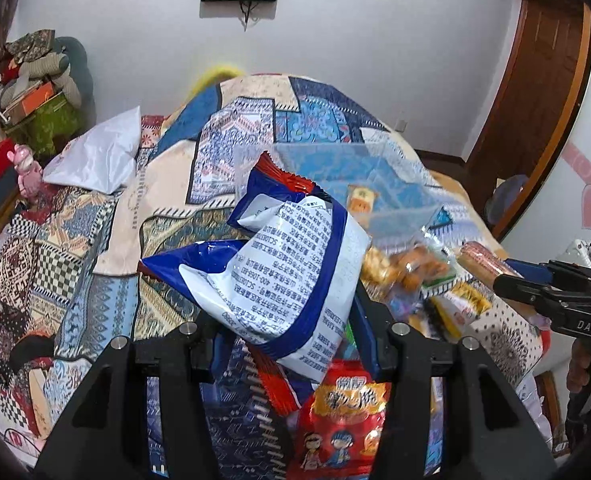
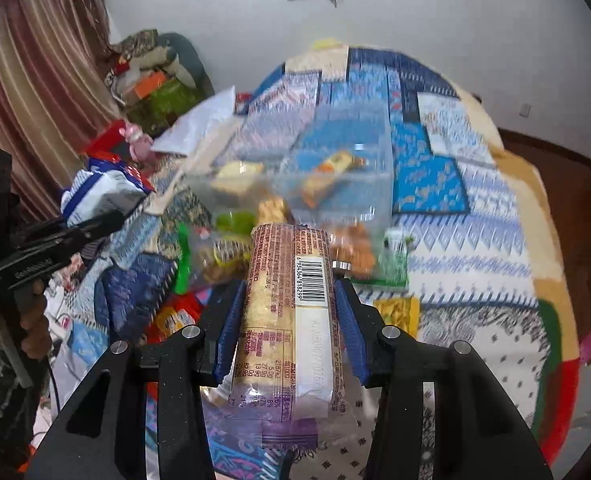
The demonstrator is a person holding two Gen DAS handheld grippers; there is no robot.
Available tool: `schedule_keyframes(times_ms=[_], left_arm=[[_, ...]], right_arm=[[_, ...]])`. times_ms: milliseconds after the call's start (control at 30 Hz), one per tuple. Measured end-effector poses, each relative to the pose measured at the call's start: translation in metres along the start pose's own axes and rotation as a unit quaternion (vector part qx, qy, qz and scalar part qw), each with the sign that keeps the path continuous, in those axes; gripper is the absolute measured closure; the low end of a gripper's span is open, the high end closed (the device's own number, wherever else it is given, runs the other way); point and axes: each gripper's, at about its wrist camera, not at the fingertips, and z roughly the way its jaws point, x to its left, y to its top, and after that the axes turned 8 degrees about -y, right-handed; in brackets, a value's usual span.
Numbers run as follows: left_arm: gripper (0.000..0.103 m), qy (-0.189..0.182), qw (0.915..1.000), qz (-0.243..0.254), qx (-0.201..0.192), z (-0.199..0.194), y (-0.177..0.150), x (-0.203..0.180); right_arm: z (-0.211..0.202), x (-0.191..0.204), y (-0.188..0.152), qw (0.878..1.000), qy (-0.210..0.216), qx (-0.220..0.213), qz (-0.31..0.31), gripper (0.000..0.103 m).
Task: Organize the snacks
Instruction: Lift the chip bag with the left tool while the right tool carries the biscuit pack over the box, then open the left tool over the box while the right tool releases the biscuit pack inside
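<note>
My left gripper (image 1: 287,312) is shut on a blue-and-white snack bag (image 1: 291,264) with red crimped ends, held above the bed; the bag hides most of its fingers. My right gripper (image 2: 289,292) is shut on a long cracker roll pack (image 2: 279,264) with a barcode, gripped between the blue pads. Each view shows the other tool: the right gripper (image 1: 507,280) with the roll (image 1: 483,260), the left gripper (image 2: 107,220) with the bag (image 2: 103,192). A clear plastic box (image 2: 379,148) (image 1: 407,176) stands ahead on the bedspread with a few snacks inside.
Loose snacks lie piled below the grippers: a red packet (image 1: 347,404), a bag of orange pieces (image 1: 419,268), a green packet (image 2: 395,256), a dark blue bag (image 2: 135,292). A white bag (image 1: 95,160) and pink figurine (image 1: 27,172) sit left. A hand (image 2: 35,320) grips the left tool.
</note>
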Motion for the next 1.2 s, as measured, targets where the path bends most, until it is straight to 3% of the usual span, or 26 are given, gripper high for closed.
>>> schedule_keyframes(times_ms=[267,500,933,1200], left_arm=[[0.052,-0.005,1.0000,0.002,-0.007,0.017,0.028,-0.002],[0.052,-0.012,0.9999,0.000,0.000,0.049,0.053,0.006],[0.052,-0.029,0.9985,-0.008,0.045,0.127,0.082,0.021],[0.052,-0.028,0.9966,-0.005,0.077,0.168,0.083,0.024]], right_arm=[[0.002,-0.002,0.035,0.999,0.000,-0.038,0.011,0.061],[0.022,-0.005,0.062,0.999,0.000,-0.046,0.014,0.061],[0.088,-0.019,0.103,0.999,-0.005,-0.031,0.026,0.061],[0.123,-0.018,0.108,1.000,-0.010,-0.008,0.017,0.061]])
